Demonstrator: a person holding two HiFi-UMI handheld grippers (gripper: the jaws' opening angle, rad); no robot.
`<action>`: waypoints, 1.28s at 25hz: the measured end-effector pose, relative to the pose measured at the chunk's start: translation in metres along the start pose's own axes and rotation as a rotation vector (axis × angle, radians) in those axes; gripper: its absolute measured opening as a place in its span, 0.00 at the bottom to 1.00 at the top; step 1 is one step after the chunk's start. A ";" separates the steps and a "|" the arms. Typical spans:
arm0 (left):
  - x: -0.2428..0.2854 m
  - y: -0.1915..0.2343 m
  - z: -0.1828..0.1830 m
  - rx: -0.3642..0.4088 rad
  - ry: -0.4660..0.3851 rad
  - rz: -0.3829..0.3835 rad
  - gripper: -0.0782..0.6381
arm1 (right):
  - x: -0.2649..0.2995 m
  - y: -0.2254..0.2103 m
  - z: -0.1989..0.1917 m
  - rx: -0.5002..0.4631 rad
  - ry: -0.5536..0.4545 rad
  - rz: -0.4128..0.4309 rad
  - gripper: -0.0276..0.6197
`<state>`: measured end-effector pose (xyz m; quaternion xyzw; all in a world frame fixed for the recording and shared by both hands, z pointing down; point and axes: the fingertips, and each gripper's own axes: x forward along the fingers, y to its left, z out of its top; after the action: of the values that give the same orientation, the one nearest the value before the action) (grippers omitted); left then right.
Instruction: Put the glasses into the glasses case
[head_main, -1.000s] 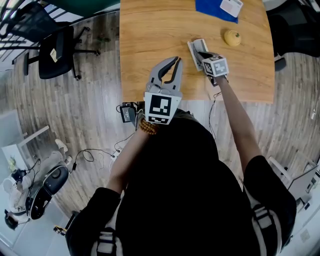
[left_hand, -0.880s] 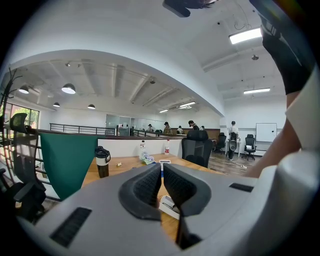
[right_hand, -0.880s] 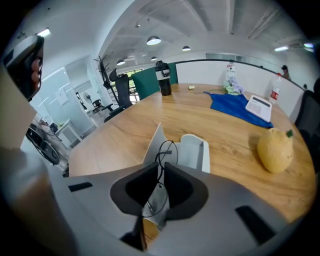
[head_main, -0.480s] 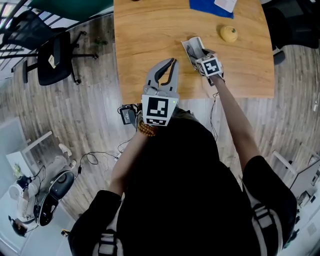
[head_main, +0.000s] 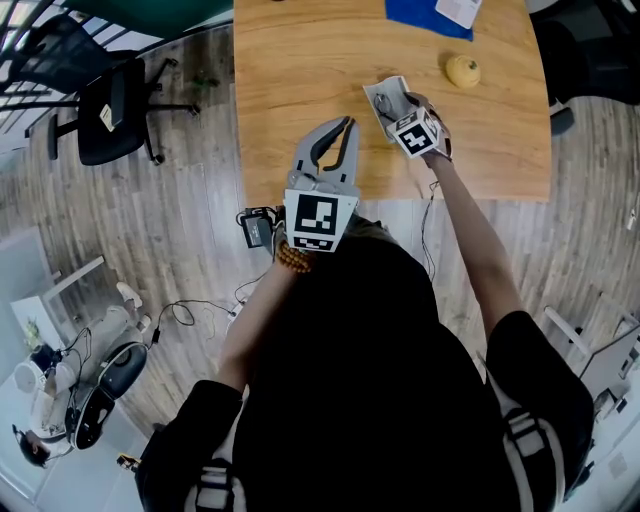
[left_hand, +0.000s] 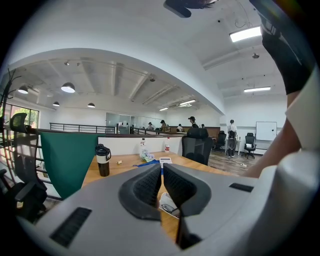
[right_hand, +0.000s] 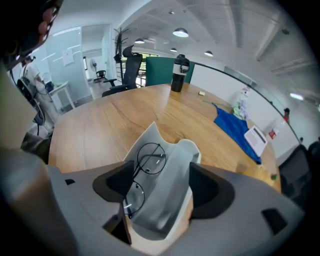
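Right hand-held gripper jaws opening round thin round wire-frame glasses lying in open grey soft-lined case; light, fragile, I'd grip the temples. Left hand-held gripper closed, empty.

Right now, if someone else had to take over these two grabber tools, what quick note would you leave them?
Left gripper: shut, empty, held over the near edge of the table.
Right gripper: jaws opening, pointing down over the glasses case, pads not pressing on it.
Glasses: lying in the open case's grey lining, on the table.
Done: glasses are in the case.
Left: lift the right gripper clear; probably close the case, which stands open.
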<state>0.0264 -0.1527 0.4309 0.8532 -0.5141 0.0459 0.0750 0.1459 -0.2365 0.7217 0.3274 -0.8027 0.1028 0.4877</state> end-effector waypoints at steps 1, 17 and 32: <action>0.000 0.001 0.000 0.000 0.000 0.001 0.15 | -0.002 0.001 0.003 -0.048 -0.003 -0.013 0.60; 0.000 -0.004 0.000 0.002 -0.006 -0.013 0.15 | -0.013 0.022 -0.012 0.059 0.070 0.070 0.09; 0.003 -0.011 0.000 0.002 -0.003 -0.025 0.15 | -0.046 -0.018 -0.004 -0.047 0.022 -0.042 0.07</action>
<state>0.0376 -0.1504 0.4302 0.8596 -0.5036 0.0443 0.0737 0.1742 -0.2291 0.6814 0.3315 -0.7924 0.0775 0.5062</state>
